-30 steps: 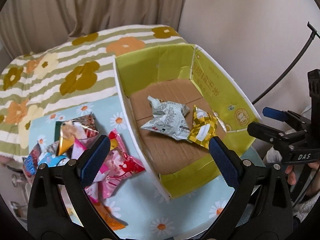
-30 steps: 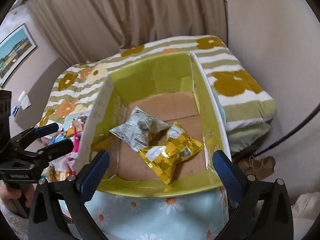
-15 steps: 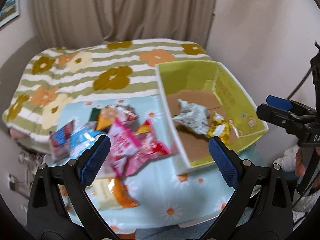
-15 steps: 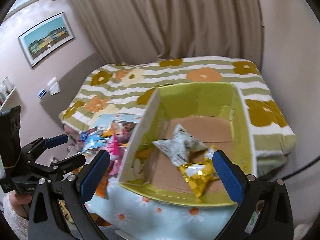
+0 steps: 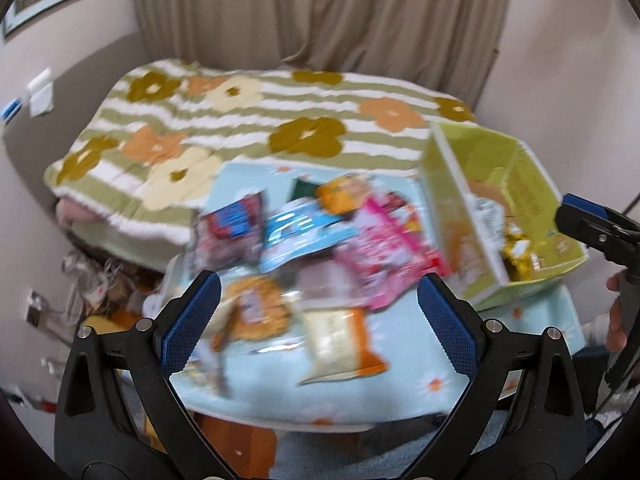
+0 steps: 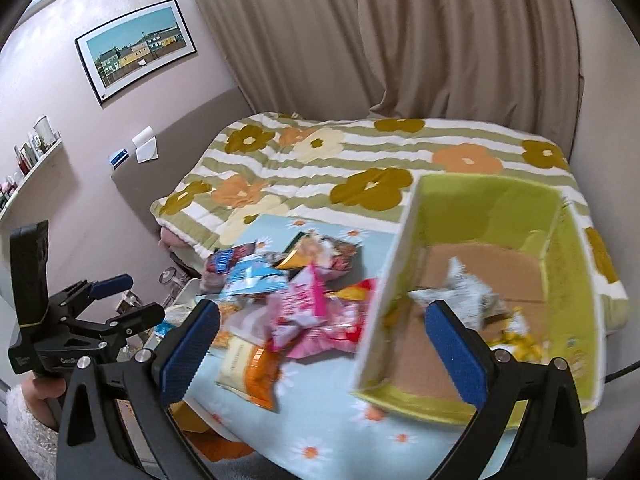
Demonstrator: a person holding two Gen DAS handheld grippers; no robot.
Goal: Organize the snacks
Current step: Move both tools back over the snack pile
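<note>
Several snack packets lie in a loose pile (image 5: 316,248) on a light blue daisy cloth (image 5: 360,396); the pile also shows in the right wrist view (image 6: 288,300). A pink packet (image 5: 384,252) and an orange-and-cream packet (image 5: 340,344) lie at its near side. A yellow-green cardboard box (image 5: 532,200) stands to the right and holds a silver packet (image 6: 464,292) and a gold packet (image 6: 516,336). My left gripper (image 5: 318,320) is open and empty above the pile. My right gripper (image 6: 320,344) is open and empty, over the box's left wall (image 6: 388,264).
A bed with a green-striped flowered quilt (image 6: 360,160) lies behind the cloth. Curtains (image 6: 400,32) hang at the back. A framed picture (image 6: 136,48) and a shelf (image 6: 28,164) are on the left wall. Cables and clutter (image 5: 96,284) lie on the floor at the left.
Both grippers have swung left and pulled back from the box. The snack pile now sits at the centre of the left view; the box has shifted to the right in both views.
</note>
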